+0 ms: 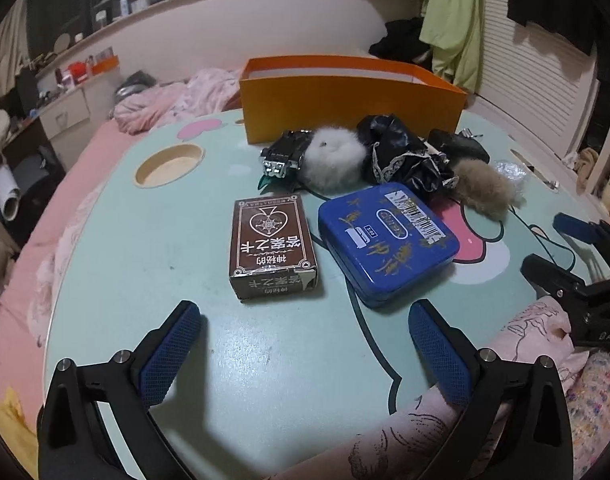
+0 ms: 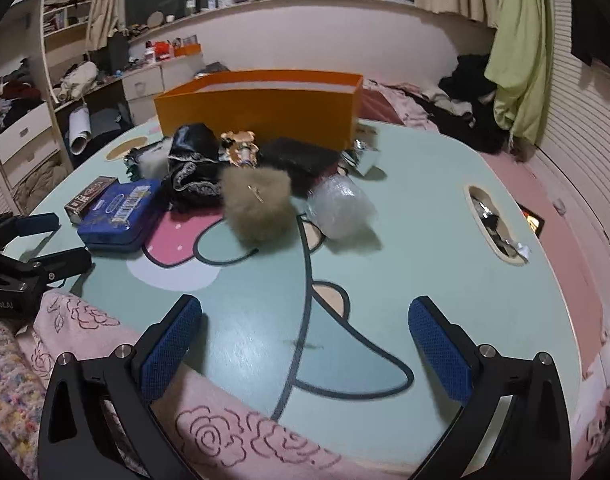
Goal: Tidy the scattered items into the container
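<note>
Hovering low over the mint table (image 1: 153,248), left gripper (image 1: 305,320) has its jaws spread wide and empty; brown card box (image 1: 271,246) sits centre frame just ahead of it, blue tin (image 1: 387,242) just beside it to the right; right gripper (image 2: 305,320) likewise agape, nothing between the pads; tan pom-pom (image 2: 259,208) centre frame in the right view, bubble-wrap bundle (image 2: 341,206) just right of it; orange container (image 2: 261,114) upper centre, behind the pile.
</note>
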The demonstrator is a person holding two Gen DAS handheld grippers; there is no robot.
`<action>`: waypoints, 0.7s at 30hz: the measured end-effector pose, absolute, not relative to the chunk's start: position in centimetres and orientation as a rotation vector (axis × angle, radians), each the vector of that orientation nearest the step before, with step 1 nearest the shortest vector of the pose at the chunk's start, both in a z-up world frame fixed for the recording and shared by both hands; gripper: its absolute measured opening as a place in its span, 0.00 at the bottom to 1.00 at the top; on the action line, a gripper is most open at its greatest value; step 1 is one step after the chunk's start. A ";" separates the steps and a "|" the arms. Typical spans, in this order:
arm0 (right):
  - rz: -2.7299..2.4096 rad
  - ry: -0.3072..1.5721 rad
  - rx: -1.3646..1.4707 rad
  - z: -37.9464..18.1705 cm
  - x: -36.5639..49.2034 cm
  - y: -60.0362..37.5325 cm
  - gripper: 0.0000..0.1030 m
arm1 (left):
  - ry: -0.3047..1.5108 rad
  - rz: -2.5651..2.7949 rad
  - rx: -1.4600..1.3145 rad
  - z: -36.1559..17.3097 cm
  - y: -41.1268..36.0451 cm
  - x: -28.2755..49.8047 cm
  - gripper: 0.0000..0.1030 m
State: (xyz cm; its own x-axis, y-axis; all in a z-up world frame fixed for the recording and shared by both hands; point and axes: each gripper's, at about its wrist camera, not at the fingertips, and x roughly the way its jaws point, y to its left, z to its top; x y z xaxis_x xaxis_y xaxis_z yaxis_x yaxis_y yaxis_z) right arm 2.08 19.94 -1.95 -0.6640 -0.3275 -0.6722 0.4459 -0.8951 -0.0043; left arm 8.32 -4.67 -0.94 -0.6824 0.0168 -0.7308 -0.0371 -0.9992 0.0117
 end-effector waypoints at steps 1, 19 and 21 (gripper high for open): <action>-2.517 0.234 0.962 -2.0 2.0 19.9 1.00 | 0.040 2.855 -1.234 -0.9 -4.7 8.4 1.00; -2.478 0.242 0.925 -2.2 2.4 19.1 1.00 | 0.058 2.849 -1.233 -1.0 -4.6 8.7 1.00; -2.471 0.243 0.918 -2.2 2.4 19.1 1.00 | 0.064 2.850 -1.218 -1.0 -4.6 8.9 1.00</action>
